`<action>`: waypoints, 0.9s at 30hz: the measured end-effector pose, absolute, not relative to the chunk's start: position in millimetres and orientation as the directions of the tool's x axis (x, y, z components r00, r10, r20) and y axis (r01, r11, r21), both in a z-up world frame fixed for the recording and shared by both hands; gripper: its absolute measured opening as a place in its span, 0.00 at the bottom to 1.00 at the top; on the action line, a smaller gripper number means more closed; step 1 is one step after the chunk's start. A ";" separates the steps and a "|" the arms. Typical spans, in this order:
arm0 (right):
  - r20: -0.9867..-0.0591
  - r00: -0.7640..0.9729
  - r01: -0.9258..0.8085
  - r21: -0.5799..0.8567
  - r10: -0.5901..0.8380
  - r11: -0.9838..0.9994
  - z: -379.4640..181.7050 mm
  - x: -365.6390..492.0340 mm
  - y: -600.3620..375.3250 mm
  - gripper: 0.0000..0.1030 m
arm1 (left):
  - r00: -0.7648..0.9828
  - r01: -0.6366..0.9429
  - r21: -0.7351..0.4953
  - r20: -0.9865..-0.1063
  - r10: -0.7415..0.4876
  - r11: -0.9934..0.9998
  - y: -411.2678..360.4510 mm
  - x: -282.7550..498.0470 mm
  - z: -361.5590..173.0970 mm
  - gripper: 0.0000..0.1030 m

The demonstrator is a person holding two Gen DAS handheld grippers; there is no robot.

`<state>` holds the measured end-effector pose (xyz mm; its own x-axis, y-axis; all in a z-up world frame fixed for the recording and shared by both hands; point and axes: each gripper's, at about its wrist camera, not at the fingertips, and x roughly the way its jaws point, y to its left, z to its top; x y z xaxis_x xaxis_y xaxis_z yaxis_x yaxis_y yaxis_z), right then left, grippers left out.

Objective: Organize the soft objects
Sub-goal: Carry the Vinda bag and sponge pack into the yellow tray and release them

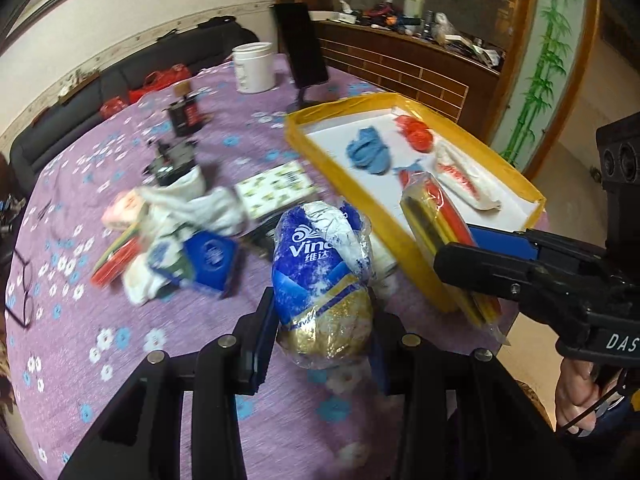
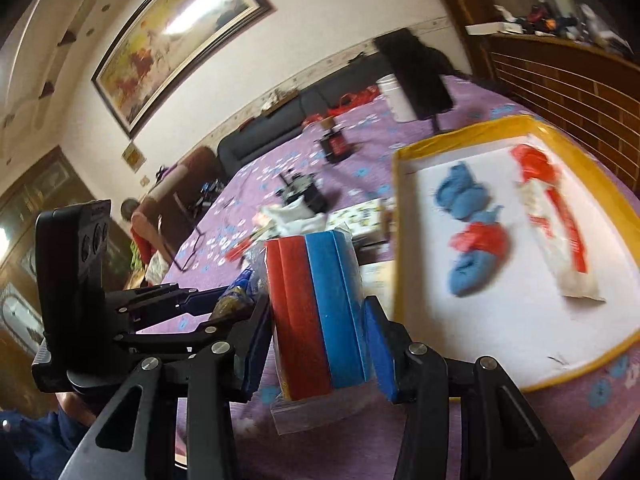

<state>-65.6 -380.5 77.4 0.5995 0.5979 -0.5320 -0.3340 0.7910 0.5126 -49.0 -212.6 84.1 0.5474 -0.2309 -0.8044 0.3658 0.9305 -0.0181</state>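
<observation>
A framed painting (image 2: 176, 36) hangs above a dark sofa (image 2: 280, 120).

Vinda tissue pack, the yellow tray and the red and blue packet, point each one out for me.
Vinda tissue pack (image 1: 320, 276), left wrist view, on its blue printed wrapper.
Yellow tray (image 1: 320, 152), left wrist view, on its near-left yellow wall.
Red and blue packet (image 2: 320, 312), right wrist view, on the face where red meets blue.

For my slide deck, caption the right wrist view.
Right gripper shut on a red-and-blue packet beside the yellow tray on the purple table.
</observation>
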 end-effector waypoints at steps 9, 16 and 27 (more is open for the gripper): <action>-0.513 0.655 -0.239 0.555 0.554 0.797 70.9 -71.0 -442.9 0.48 | 0.530 0.422 -0.005 -0.810 -0.251 0.907 -269.0 -32.4 87.9 0.38; -0.524 0.702 -0.137 0.566 0.483 0.813 67.9 -67.5 -487.9 0.48 | 0.529 0.441 -0.014 -0.803 -0.273 0.897 -306.0 -8.6 91.7 0.38; -0.600 0.740 0.035 0.484 0.303 0.874 62.9 -39.1 -525.8 0.48 | 0.514 0.411 0.004 -0.827 -0.228 0.912 -334.3 22.2 57.7 0.38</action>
<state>-39.1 -525.8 62.9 0.7401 0.3031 -0.6003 0.0348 0.8742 0.4844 22.2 -334.3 57.7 0.5136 -0.2278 -0.8273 0.4110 0.9116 0.0041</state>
